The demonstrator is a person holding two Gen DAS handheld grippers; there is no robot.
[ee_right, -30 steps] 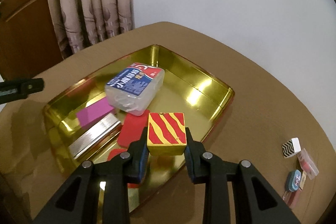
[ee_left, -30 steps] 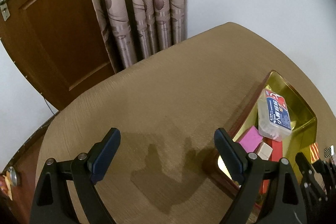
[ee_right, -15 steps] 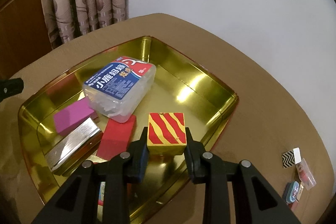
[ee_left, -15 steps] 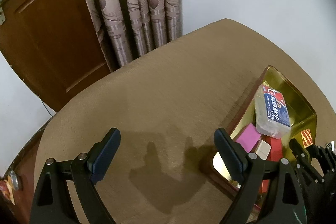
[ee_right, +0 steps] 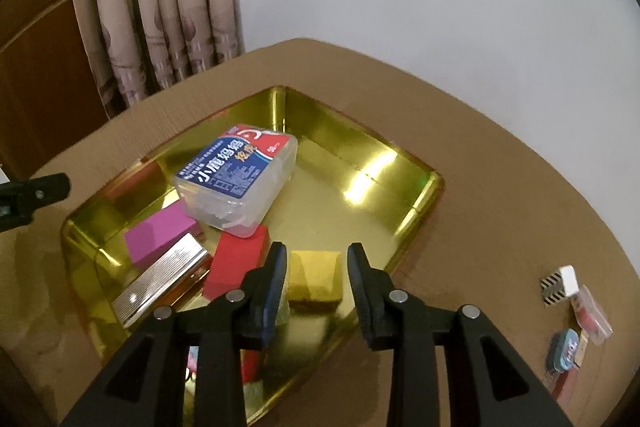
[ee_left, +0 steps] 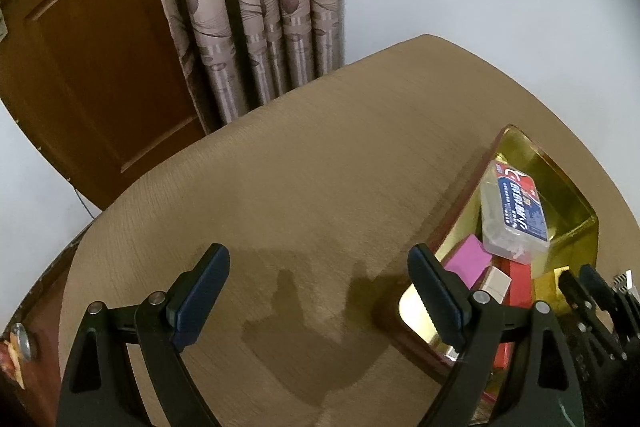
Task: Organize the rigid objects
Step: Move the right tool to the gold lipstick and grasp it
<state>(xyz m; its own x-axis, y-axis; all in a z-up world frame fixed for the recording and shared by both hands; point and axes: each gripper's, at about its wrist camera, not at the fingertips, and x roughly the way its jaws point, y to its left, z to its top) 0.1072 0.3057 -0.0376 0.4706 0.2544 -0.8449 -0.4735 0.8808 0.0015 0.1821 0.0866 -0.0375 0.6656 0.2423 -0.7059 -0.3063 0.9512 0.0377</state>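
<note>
Right gripper jaws have just been opening; yellow block sits between them on the tray floor, pads apparently clear of it. Left gripper wide open, empty, over bare table, tray to its right. Right hand is nearer the leftovers: about three small items lie right of its fingers, off the tray. In tray: one clear box, one pink block, one silver bar, at least one red block, one yellow.
</note>
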